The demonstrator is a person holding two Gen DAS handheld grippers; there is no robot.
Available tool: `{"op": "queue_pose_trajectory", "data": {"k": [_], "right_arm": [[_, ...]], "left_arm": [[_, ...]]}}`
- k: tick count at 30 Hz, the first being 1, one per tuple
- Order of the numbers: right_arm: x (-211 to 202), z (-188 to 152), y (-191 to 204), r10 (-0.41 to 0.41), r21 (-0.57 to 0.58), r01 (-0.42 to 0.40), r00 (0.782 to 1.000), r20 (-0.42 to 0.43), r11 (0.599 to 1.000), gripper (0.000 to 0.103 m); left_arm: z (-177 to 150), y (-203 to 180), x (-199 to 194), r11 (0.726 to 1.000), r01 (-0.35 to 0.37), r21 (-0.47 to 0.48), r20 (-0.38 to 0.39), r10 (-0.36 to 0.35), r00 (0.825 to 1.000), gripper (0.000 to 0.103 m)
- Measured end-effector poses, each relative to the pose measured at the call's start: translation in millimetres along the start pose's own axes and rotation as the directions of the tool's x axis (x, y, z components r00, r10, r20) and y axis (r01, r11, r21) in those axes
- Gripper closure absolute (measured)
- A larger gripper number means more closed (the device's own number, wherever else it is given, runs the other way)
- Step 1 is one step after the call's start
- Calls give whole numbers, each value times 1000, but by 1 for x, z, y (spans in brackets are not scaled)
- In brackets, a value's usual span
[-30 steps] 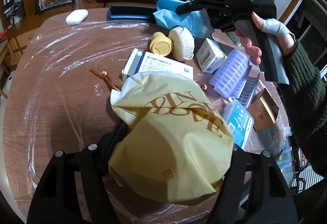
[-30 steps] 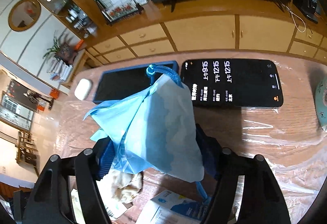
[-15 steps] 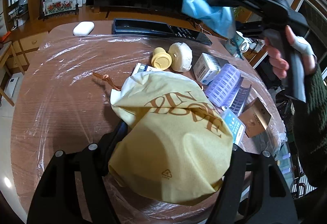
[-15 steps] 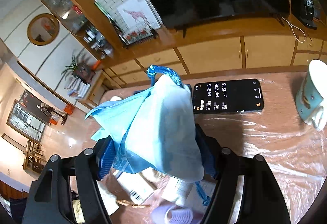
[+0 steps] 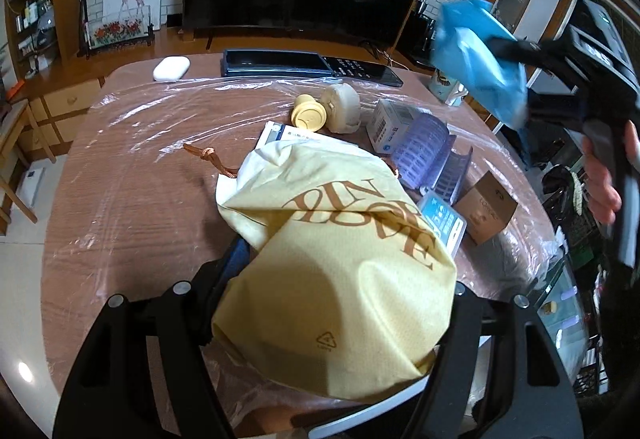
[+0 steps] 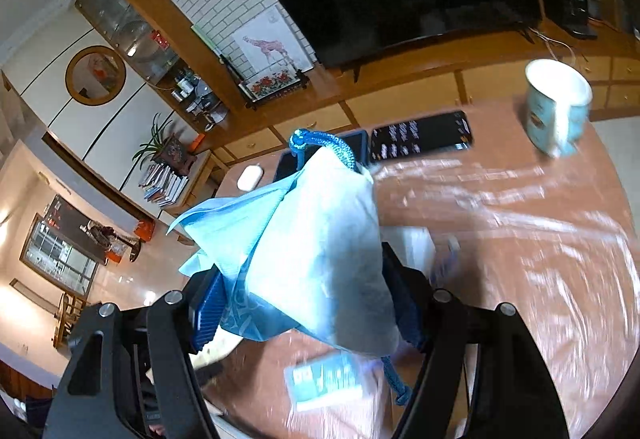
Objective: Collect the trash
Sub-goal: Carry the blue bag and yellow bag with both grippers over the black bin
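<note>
Both tools are clamped on soft bags. Between the fingers of the left tool [image 5: 332,303] a cream drawstring bag [image 5: 340,263] is gripped, its bulk bulging over the jaws and its open end resting on the worktop [image 5: 132,175] just ahead; it is judged to be held this way so that it can serve as the receptacle for the trash. Between the fingers of the right tool [image 6: 304,303] a blue drawstring pouch [image 6: 316,251] is pinched, with its cord loop standing up past the jaw tips and a cord end trailing below. In the left wrist view this pouch is seen raised in the air to the right of the left tool, above the worktop's edge, the handle gripped by a person's hand [image 5: 604,183]; blur suggests it is in motion, probably as an item being gathered.

Ahead of the left tool, beyond the cream bag, the remaining clutter lies on the plastic-covered worktop: a yellow cap [image 5: 309,116], a white roll [image 5: 342,107], a small white box [image 5: 390,123], a lilac hair roller [image 5: 420,151] and a brown carton [image 5: 486,213]. Far ahead of the right tool a mug [image 6: 558,107] stands near the worktop's rim.
</note>
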State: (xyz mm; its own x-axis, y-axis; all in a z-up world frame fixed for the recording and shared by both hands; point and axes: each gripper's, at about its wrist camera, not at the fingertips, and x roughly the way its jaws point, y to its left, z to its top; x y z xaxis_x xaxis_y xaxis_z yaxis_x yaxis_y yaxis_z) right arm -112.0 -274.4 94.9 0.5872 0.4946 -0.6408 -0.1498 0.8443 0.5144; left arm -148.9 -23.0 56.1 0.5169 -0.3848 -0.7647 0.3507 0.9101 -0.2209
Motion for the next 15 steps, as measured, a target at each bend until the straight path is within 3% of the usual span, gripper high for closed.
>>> {"op": "queue_pose_trajectory", "data": {"k": [5, 15], "right_arm": [[-25, -41, -3, -31, 45, 30, 999, 10, 999, 34], [-69, -119, -6, -60, 132, 56, 998, 21, 990, 34]], "left_arm": [[-10, -3, -9, 1000, -4, 28, -4, 5, 1000, 31], [-29, -16, -26, 993, 67, 98, -5, -67, 998, 31]]}}
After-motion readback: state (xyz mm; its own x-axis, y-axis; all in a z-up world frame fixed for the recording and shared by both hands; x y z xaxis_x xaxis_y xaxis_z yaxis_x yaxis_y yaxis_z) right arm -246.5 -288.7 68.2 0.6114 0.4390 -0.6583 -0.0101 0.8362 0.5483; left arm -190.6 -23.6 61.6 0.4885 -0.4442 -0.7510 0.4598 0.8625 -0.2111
